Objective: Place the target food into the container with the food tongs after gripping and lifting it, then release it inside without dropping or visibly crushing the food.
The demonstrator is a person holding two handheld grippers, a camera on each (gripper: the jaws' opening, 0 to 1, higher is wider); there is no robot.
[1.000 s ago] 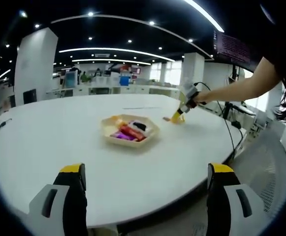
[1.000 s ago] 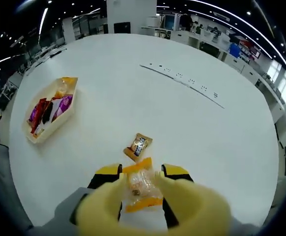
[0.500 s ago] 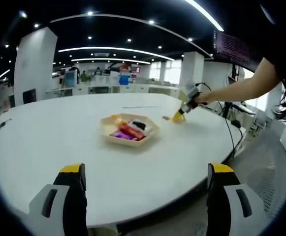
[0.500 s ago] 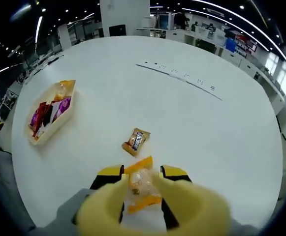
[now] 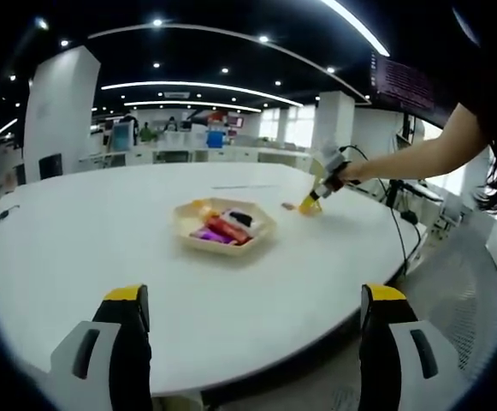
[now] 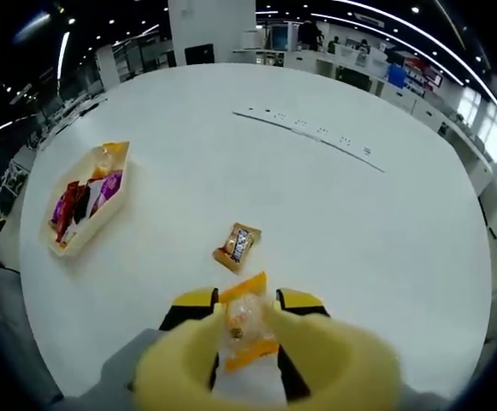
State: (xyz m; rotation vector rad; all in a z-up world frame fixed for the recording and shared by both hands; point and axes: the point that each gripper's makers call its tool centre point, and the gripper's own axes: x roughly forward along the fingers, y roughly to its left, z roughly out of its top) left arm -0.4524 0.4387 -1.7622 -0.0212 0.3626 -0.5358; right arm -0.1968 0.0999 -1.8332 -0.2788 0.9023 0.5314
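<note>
The right claw [image 6: 246,321], working yellow food tongs [image 6: 269,364], stayed clamped on an orange-wrapped snack [image 6: 246,324] and had carried it slightly higher off the white counter [image 6: 334,223] than a second before; the brown-wrapped snack [image 6: 237,247] lying just beyond the tongs looked smaller and farther off than it had. The wrapper kept its shape between the tong tips, with no visible crushing. The tray [image 6: 84,199], already holding several wrapped snacks, sat well apart from the tongs on the far side of the brown-wrapped snack, so the lift appeared done and the carry across to the tray remained. From the left gripper view, the tray [image 5: 222,228] lay at mid-counter with the person's outstretched arm [image 5: 411,154] beyond it. The left claw [image 5: 252,330] hung idle, jaws wide apart, at the counter's near edge.
</note>
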